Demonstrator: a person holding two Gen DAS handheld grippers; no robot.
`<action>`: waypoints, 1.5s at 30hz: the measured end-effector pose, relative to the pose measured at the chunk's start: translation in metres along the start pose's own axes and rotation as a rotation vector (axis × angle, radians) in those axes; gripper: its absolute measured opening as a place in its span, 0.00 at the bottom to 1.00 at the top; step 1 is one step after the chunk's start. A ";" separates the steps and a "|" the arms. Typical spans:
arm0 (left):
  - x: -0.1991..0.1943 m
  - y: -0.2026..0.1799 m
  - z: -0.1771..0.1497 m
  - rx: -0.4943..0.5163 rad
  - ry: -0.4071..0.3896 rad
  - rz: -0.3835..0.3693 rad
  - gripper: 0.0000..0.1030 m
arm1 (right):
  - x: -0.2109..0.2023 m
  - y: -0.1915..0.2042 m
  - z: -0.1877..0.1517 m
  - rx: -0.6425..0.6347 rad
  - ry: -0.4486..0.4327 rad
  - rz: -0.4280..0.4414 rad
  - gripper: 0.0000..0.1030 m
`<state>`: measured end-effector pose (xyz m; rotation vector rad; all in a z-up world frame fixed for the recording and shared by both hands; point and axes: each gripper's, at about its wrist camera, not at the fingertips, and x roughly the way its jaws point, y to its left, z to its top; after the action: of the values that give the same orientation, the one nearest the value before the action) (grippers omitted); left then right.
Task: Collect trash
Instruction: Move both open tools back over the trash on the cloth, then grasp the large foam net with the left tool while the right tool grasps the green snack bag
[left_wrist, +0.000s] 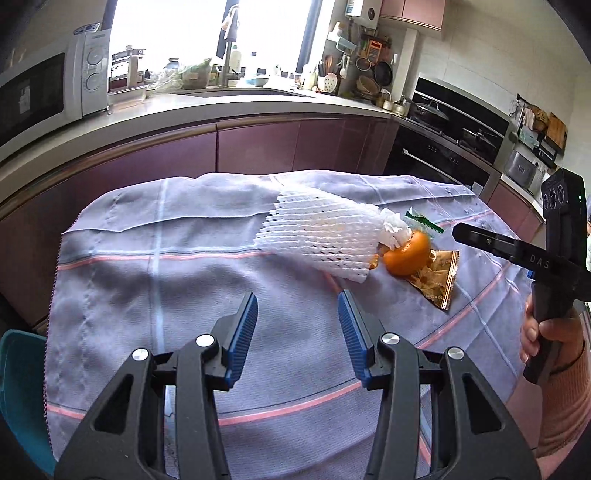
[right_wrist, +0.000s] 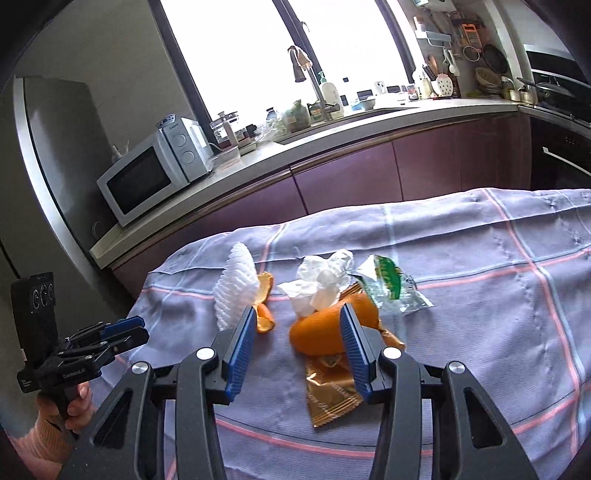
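Both claws hang with jaws apart, gripping nothing. Ahead and right of the left gripper (left_wrist: 297, 295) lies ribbed white foam netting (left_wrist: 317, 236). Beyond the right gripper (right_wrist: 297, 308): curled orange peel (right_wrist: 314, 332) under crumpled tissue (right_wrist: 317, 284), glossy gold wrapper (right_wrist: 328, 391) nearest, clear green-printed packet (right_wrist: 391, 288) rightward, all on checked cloth (right_wrist: 480, 332).

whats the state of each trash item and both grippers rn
left gripper: open, empty
right gripper: open, empty
foam net: lying flat on cloth
tissue: crumpled, on orange peel
orange peel: curled, on gold wrapper
gold wrapper: torn open, flat
green wrapper: crumpled, empty
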<state>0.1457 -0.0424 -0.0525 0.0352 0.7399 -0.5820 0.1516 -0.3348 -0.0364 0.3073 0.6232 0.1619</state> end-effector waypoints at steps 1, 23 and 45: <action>0.005 -0.004 0.003 0.009 0.005 -0.009 0.44 | 0.000 -0.003 0.001 -0.004 -0.001 -0.011 0.43; 0.067 -0.061 0.030 0.172 0.039 0.054 0.54 | 0.039 -0.040 0.015 -0.065 0.097 -0.108 0.45; 0.088 -0.043 0.027 0.075 0.092 -0.020 0.06 | 0.041 -0.046 0.014 -0.078 0.103 -0.092 0.10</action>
<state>0.1921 -0.1278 -0.0821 0.1243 0.8079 -0.6299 0.1954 -0.3722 -0.0629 0.1957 0.7299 0.1138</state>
